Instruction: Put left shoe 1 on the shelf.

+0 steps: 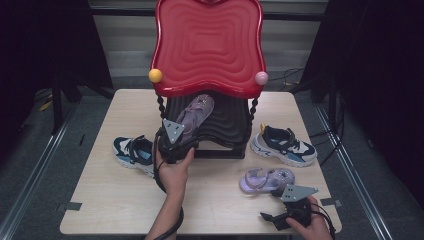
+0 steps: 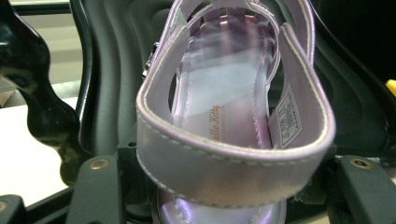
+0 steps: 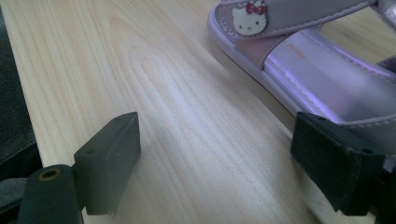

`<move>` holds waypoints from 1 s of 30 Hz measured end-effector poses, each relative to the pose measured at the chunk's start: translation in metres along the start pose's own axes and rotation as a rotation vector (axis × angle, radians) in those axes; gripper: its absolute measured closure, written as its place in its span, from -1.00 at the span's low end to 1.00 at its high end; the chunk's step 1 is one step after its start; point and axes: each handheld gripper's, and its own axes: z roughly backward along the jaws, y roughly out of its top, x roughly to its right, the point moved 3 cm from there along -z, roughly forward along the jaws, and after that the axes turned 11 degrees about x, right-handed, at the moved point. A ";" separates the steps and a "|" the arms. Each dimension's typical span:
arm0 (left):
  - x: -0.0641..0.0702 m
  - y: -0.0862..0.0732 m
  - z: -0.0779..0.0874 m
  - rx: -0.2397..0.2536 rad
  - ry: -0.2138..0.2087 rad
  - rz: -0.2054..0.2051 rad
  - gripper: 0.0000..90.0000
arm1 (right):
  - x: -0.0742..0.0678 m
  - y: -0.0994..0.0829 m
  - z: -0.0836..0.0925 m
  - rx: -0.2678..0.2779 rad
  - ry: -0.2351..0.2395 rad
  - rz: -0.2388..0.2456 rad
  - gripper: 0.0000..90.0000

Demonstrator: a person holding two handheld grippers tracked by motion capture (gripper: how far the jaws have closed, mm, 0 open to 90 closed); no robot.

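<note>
Shoes are being put away on a two-tier rack (image 1: 207, 45) with a red top tray and a black lower shelf (image 1: 227, 120), the landmark for everything here. One purple sandal (image 1: 195, 114) is lying on the lower shelf, toe pointing inward, and its heel strap (image 2: 233, 163) is seen between the fingers of the left gripper (image 1: 172, 142); the strap seems to be pinched, though contact at the pads cannot be made out clearly. Its partner, the second purple sandal (image 1: 266, 180), is left on the surface (image 1: 115, 200) in front of the rack, to the right. The right gripper (image 1: 287, 216) is held spread beside that sandal, with nothing between its fingers. A blue sneaker (image 1: 134, 151) is seen to the left of the rack and another blue sneaker (image 1: 282, 145) to its right, both on the surface. As judged from this, one shoe of four is nearly placed; release of it and three more placements are left.
</note>
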 end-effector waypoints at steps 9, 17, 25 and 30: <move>0.004 0.003 -0.009 0.021 0.027 -0.010 -0.18 | 0.000 0.000 0.000 0.000 0.000 0.001 -0.66; 0.006 0.003 -0.020 0.026 0.047 -0.008 -0.18 | 0.000 0.000 0.000 0.000 0.001 0.002 -0.66; 0.008 0.006 -0.031 0.044 0.067 0.015 -0.18 | 0.000 0.000 0.000 0.000 0.001 0.002 -0.66; 0.010 0.008 -0.039 0.053 0.094 -0.005 -0.18 | 0.000 0.000 0.000 0.000 0.001 0.002 -0.66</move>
